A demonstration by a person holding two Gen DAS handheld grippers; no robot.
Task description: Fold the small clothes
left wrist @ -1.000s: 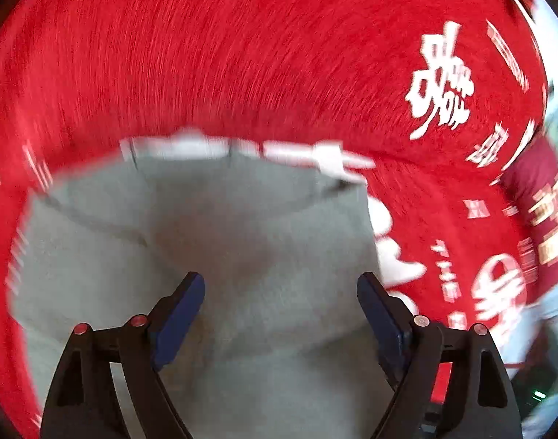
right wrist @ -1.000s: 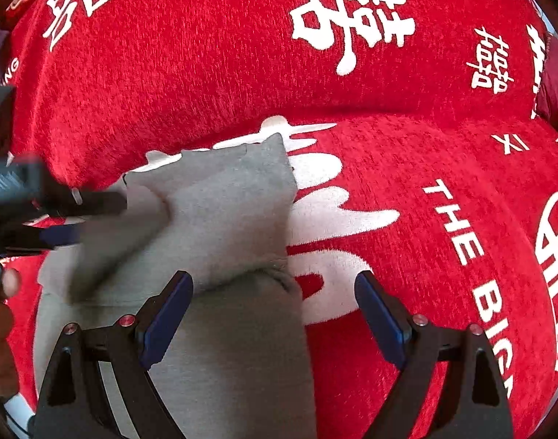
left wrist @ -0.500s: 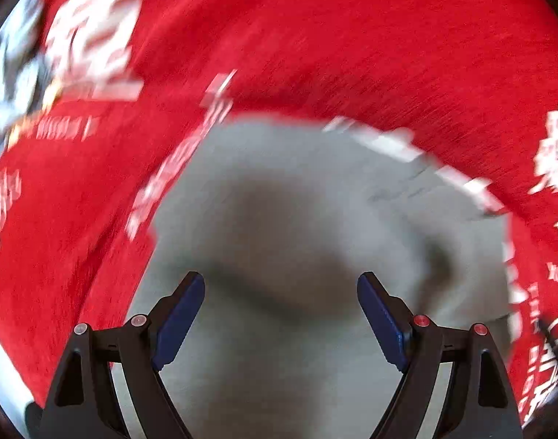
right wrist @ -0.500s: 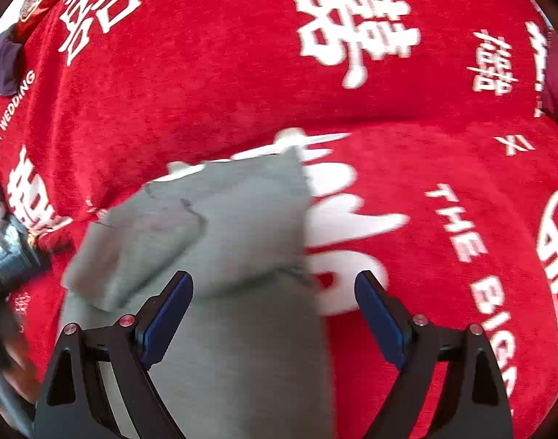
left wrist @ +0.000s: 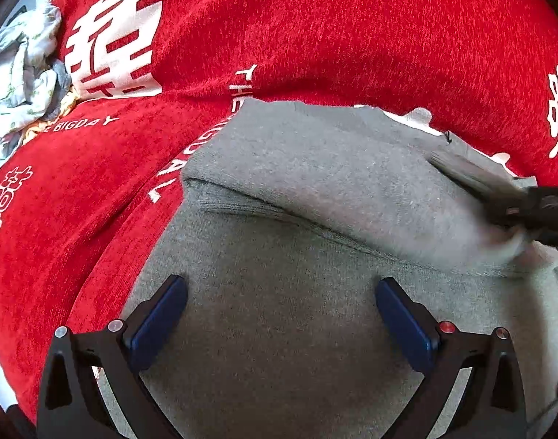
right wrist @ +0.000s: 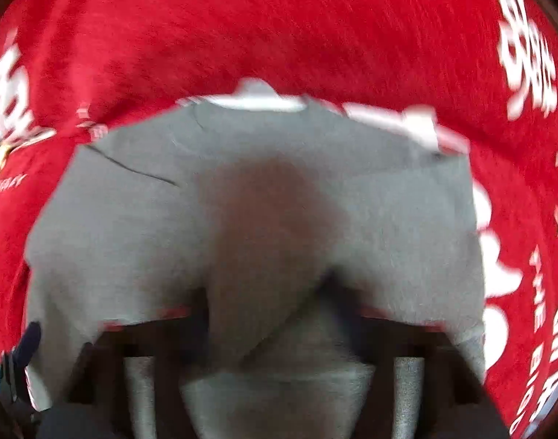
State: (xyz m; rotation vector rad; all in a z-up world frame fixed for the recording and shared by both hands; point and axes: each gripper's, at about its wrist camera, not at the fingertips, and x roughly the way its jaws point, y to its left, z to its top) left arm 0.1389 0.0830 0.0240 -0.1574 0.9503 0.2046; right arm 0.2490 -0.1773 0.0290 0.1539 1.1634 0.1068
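A small grey garment (left wrist: 315,190) lies on a red cloth with white lettering (left wrist: 315,36). Its far part is folded over the near part, with a fold edge across the middle. My left gripper (left wrist: 279,311) is open and empty, hovering over the near part of the garment. In the left wrist view my right gripper (left wrist: 513,212) reaches in from the right and pinches the garment's right edge. In the blurred right wrist view the grey garment (right wrist: 242,201) drapes over my right gripper (right wrist: 268,314), whose jaws are closed on a bunch of the fabric.
A crumpled pile of pale patterned clothes (left wrist: 19,84) lies at the far left edge of the red cloth. The red cloth (right wrist: 279,29) stretches beyond the garment on all sides.
My right gripper has gone from open beside the garment to shut on its right edge. My left gripper's view has swung left and steadied over the near part.
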